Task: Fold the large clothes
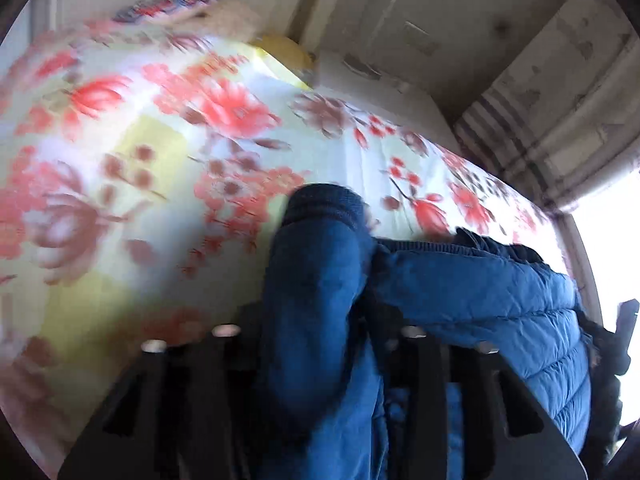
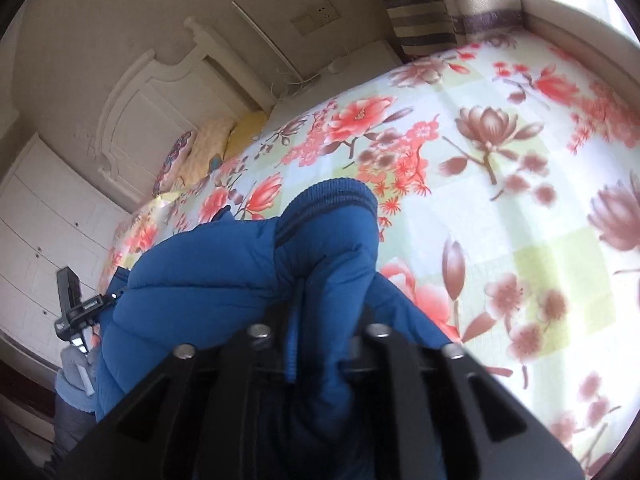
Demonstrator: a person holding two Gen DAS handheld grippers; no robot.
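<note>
Left tool (image 1: 320, 320) clenched on blue puffer jacket (image 1: 480, 292), right tool (image 2: 320, 320) gripping its bunched edge, both above floral bedspread (image 2: 500, 160).

Daylight floods both views from a window (image 1: 612, 240) that burns out to pure white at the right edge of the left-wrist frame and the upper right corner of the right-wrist frame. The left-wrist picture is heavily motion-blurred — the floral bedsheet (image 1: 140, 160) smears at left — while the right-wrist picture is sharper, softening only toward its right rim. Fisheye distortion bends every edge, dark vignette fills the corners, and the blue jacket (image 2: 224, 264) looks evenly lit, without glare.
</note>
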